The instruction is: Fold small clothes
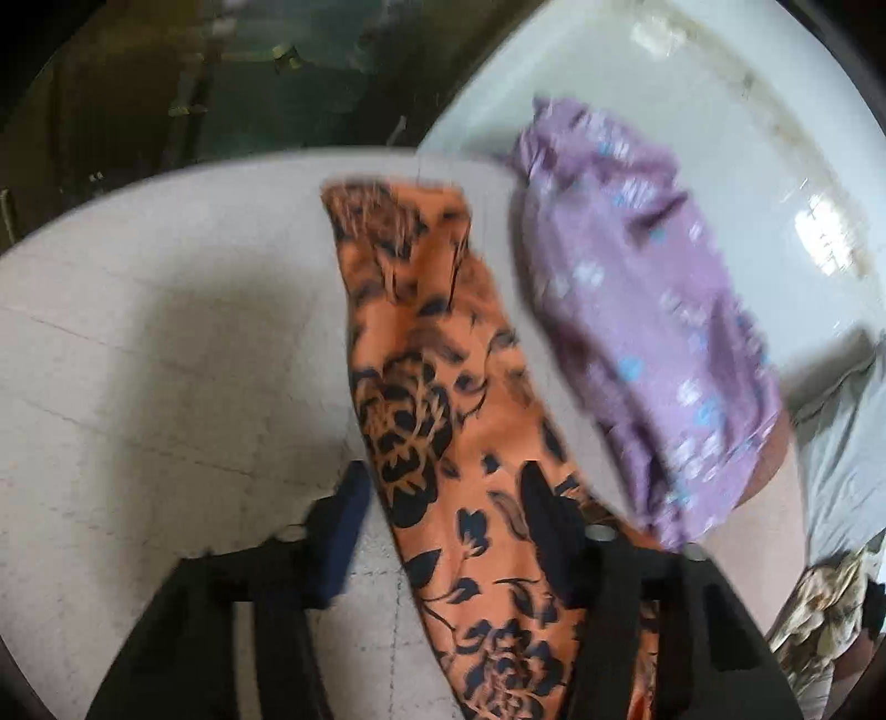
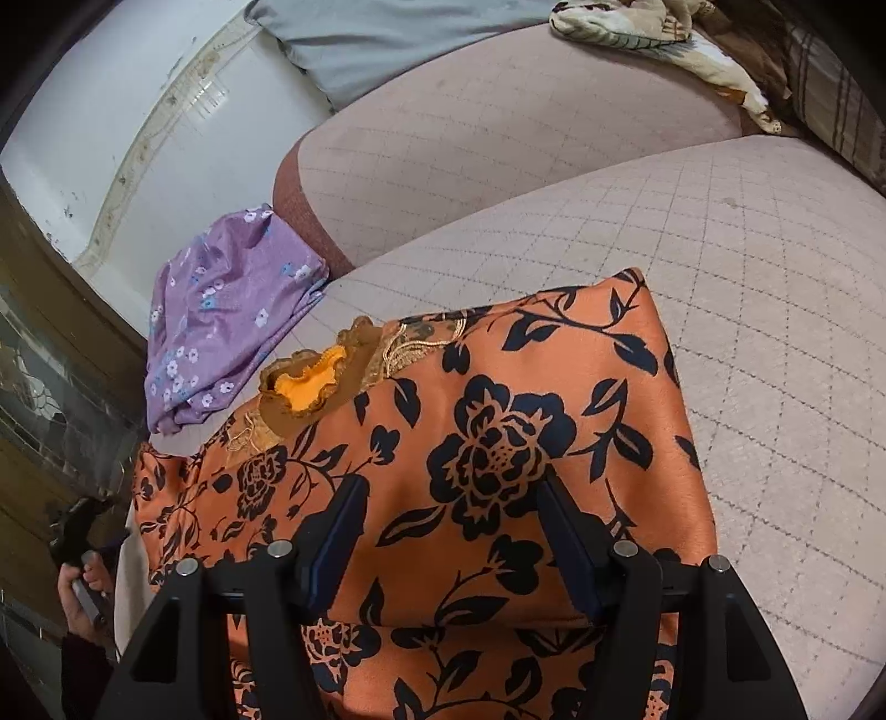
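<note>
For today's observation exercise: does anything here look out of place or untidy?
Yes. The purple floral garment sits bunched at the cushion's corner, partly overhanging it, unfolded. The orange floral garment has its frilled yellow-brown trim rumpled and poking out at one edge.

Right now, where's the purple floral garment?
In the right wrist view, the purple floral garment lies bunched at the cushion's left edge, just beyond the orange floral garment.

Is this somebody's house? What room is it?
Probably a home, maybe a living room or bedroom: quilted beige cushions like a sofa or bed, a grey pillow, a crumpled floral blanket, and clothes lying about.
</note>
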A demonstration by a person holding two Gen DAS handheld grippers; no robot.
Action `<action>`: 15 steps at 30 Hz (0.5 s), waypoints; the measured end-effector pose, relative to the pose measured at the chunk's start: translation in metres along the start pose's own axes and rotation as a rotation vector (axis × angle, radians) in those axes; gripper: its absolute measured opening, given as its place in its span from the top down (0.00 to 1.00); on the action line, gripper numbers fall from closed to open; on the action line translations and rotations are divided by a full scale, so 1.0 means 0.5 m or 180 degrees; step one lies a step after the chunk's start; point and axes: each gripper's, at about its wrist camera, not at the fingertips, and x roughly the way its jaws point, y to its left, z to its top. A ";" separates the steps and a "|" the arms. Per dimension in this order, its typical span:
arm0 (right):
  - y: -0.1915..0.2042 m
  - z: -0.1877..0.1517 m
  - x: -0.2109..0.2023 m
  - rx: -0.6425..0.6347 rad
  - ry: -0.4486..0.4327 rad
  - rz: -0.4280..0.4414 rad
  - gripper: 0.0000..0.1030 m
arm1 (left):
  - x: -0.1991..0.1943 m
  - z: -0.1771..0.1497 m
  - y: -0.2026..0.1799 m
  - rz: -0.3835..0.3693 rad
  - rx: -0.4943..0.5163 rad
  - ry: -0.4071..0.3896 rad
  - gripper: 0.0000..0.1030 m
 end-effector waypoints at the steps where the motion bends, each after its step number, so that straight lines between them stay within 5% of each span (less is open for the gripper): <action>1: -0.001 0.001 0.000 0.0001 0.0001 0.0001 0.34 | 0.010 -0.004 0.000 0.0054 0.0009 0.0038 0.54; 5: -0.004 0.005 0.003 0.0012 -0.0012 -0.0015 0.34 | 0.019 -0.012 -0.031 0.0163 0.0248 -0.0103 0.53; 6: -0.006 0.006 0.002 0.0024 -0.0025 -0.0018 0.34 | 0.021 -0.015 -0.036 0.0181 0.0302 -0.0144 0.64; 7: -0.007 0.007 0.000 0.0033 -0.0036 -0.0018 0.34 | 0.023 -0.017 -0.038 0.0229 0.0331 -0.0162 0.93; 12: -0.008 0.011 -0.017 0.0060 -0.0145 -0.0028 0.34 | -0.011 -0.032 -0.079 0.0346 0.0620 -0.0393 0.93; 15: -0.010 0.018 -0.040 0.0093 -0.0273 -0.0032 0.34 | -0.089 -0.061 -0.161 0.0195 0.0990 -0.0655 0.93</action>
